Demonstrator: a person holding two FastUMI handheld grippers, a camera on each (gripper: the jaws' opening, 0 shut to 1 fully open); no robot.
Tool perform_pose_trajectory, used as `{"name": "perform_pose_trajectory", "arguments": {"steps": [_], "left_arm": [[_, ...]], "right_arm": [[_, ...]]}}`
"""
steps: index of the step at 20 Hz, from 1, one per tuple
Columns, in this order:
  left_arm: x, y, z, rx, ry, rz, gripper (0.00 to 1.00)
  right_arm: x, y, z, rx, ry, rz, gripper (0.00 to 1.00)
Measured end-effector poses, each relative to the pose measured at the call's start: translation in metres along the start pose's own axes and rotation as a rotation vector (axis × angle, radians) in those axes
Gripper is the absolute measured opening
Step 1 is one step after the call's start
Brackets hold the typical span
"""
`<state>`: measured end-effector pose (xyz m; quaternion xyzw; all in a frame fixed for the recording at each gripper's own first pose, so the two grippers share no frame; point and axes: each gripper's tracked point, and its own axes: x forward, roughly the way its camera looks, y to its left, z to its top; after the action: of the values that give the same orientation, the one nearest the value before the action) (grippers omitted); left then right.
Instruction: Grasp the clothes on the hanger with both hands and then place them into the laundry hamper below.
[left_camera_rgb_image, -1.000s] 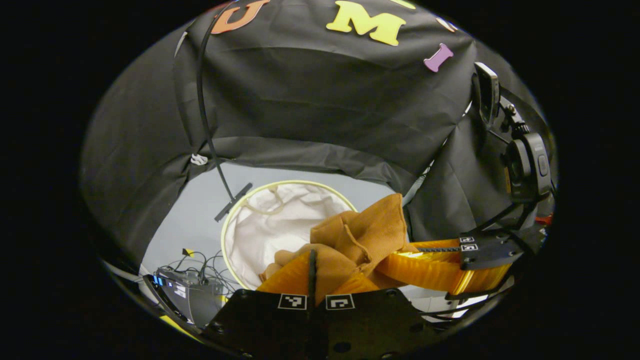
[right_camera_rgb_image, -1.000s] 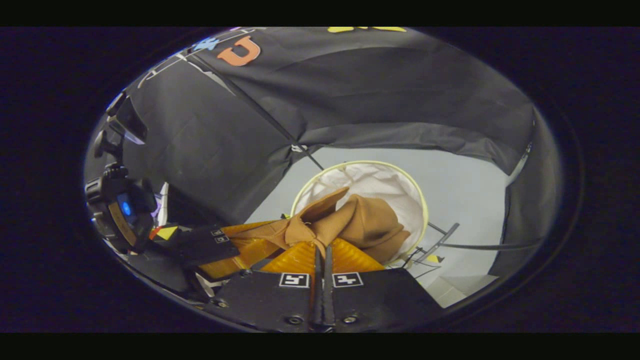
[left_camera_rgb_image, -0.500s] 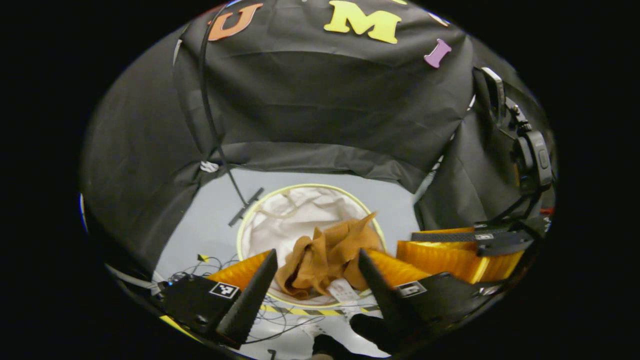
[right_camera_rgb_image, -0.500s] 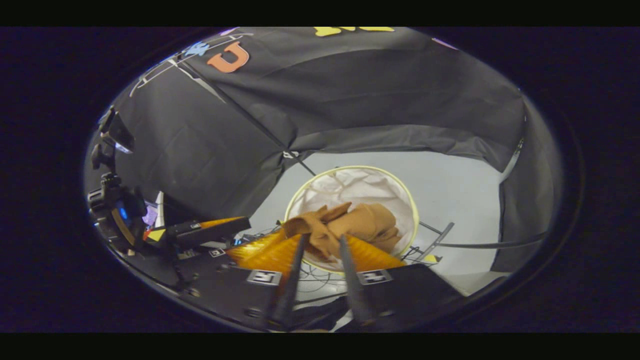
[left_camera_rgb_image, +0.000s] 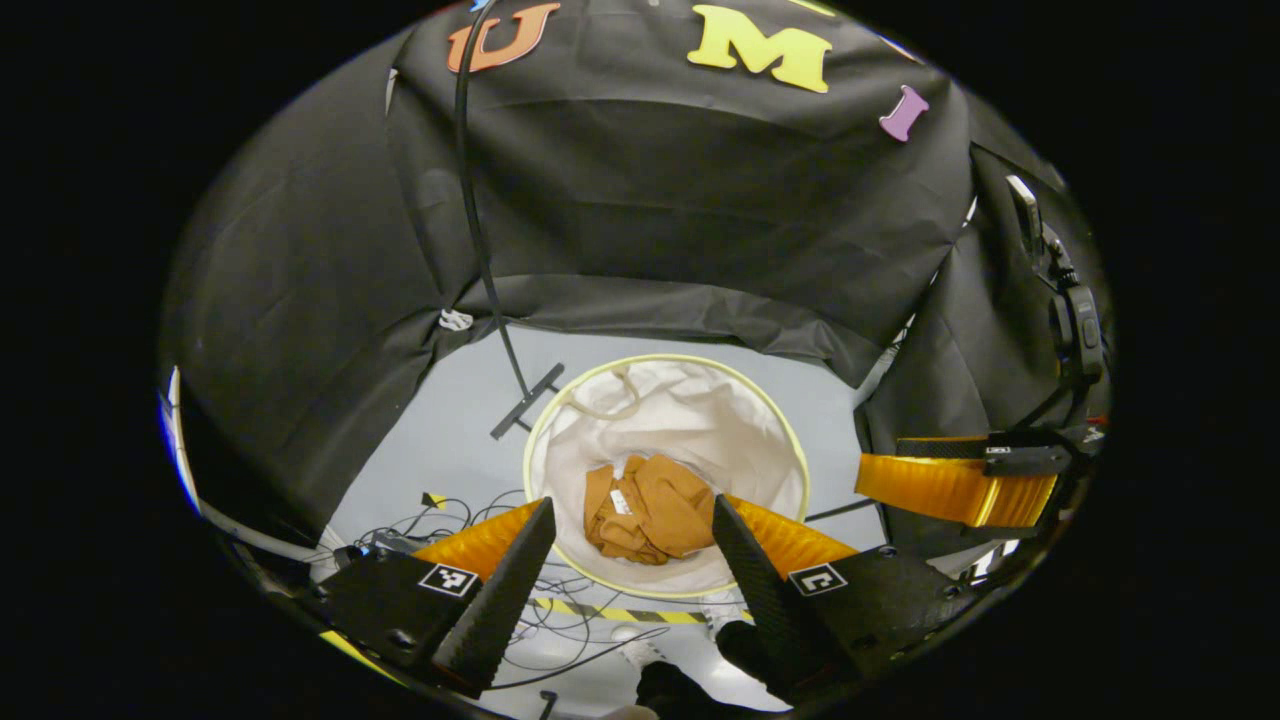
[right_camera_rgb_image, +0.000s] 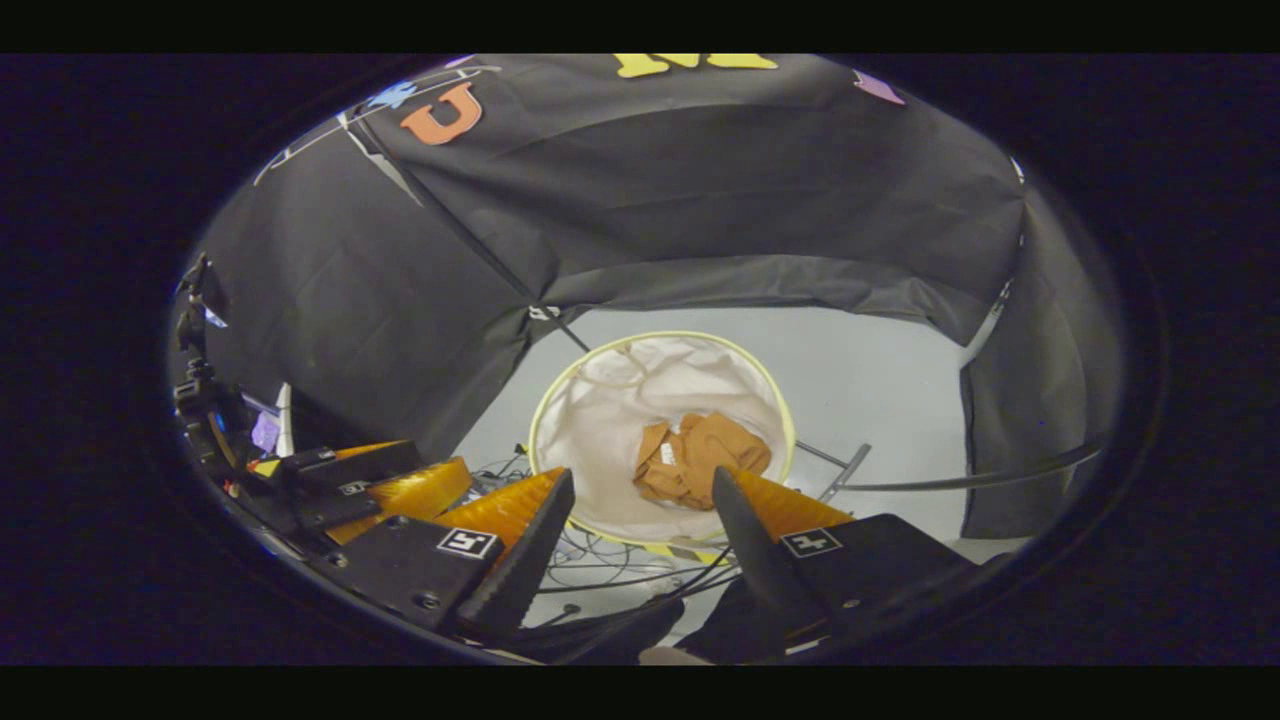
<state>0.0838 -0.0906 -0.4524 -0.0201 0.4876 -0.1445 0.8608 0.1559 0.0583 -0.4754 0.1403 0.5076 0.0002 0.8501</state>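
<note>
Tan cloth (left_camera_rgb_image: 645, 506) lies bunched in the hamper (left_camera_rgb_image: 790, 452), one garment in one hamper.

Taking the hamper as landmark and going left to right: a black stand foot (left_camera_rgb_image: 527, 401) lies just beside its left rim, loose cables (left_camera_rgb_image: 425, 520) nearby on the floor. The left gripper (left_camera_rgb_image: 633, 560) hangs above the near rim with jaws spread wide and empty, judged so the cloth could drop free. The right gripper (right_camera_rgb_image: 640, 535) hangs likewise, agape, holding nothing.
</note>
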Motion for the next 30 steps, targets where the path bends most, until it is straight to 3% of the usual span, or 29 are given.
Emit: {"name": "perform_pose_trajectory", "arguments": {"steps": [5,8,16,22,23,29,30], "left_arm": [[-0.011,0.007,0.003,0.03,-0.016,0.007,1.0],[-0.022,0.023,-0.001,0.091,-0.01,0.059,1.0],[-0.068,0.006,0.037,0.155,-0.158,-0.028,0.97],[-0.151,-0.006,0.116,0.117,-0.391,-0.046,1.0],[-0.171,-0.01,0.131,0.129,-0.439,-0.039,0.96],[-0.271,-0.05,0.192,0.216,-0.689,-0.001,1.0],[-0.29,-0.054,0.198,0.232,-0.727,0.017,0.97]], "right_arm": [[-0.006,0.002,-0.003,-0.032,-0.02,-0.046,0.89],[-0.013,0.003,-0.001,-0.051,-0.065,-0.092,0.89],[-0.072,0.021,0.019,-0.035,-0.236,-0.129,0.89],[-0.169,0.027,0.079,-0.055,-0.539,-0.147,0.92],[-0.191,0.029,0.089,-0.062,-0.59,-0.145,0.93],[-0.334,0.036,0.119,-0.156,-0.864,-0.157,0.98],[-0.345,0.036,0.121,-0.172,-0.894,-0.156,0.98]]}}
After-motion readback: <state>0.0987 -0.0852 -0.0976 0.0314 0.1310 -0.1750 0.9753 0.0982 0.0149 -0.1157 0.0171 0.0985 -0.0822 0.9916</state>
